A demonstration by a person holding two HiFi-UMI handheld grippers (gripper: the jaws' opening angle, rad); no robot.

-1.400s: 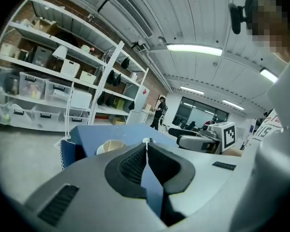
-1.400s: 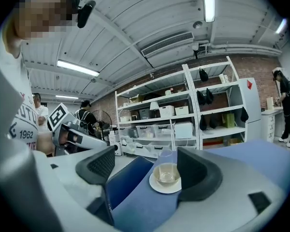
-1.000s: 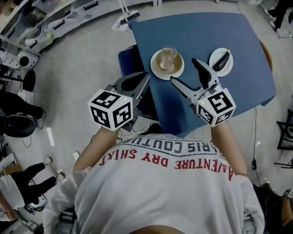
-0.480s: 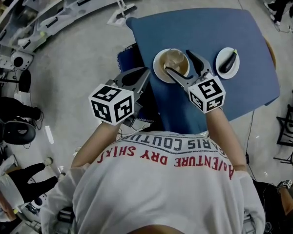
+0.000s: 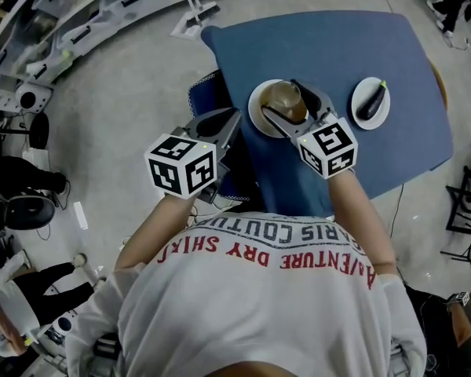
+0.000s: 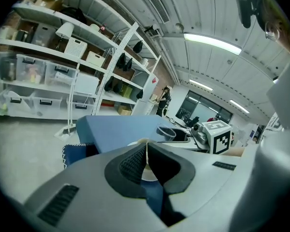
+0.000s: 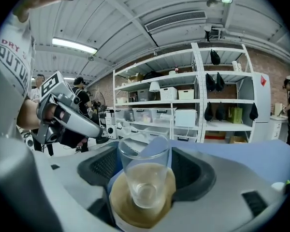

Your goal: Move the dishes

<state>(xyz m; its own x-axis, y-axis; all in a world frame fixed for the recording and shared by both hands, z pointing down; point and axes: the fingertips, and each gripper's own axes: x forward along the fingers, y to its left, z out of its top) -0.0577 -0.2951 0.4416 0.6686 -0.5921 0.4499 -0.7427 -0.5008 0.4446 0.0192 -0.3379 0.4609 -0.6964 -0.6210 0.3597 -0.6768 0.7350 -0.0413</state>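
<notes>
We are reaching for the clear drinking glass (image 7: 144, 175); the grasp is not yet made.
It stands upright, seemingly empty, on a round white plate with a tan centre (image 5: 258, 115), mid-frame in the head view, on the blue-covered counter (image 5: 337, 45). Our right gripper (image 5: 280, 96) holds its fingers (image 7: 100, 164) apart on either side of it; next, we judge, they must close gently. Our left gripper (image 6: 146, 151), fingers together, hangs at left, off the counter.

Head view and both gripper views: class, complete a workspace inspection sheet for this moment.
Surface: blue cloth-covered table.
Job's things: clear drinking glass on round cream plate; dark aubergine on small white plate.
Clutter: nothing seen on the table.
Grippers: right claw open, straddling the glass; left claw shut, empty, beside the table.
Cables: thin cable right of the table.
Surroundings: white storage shelving; people nearby.
</notes>
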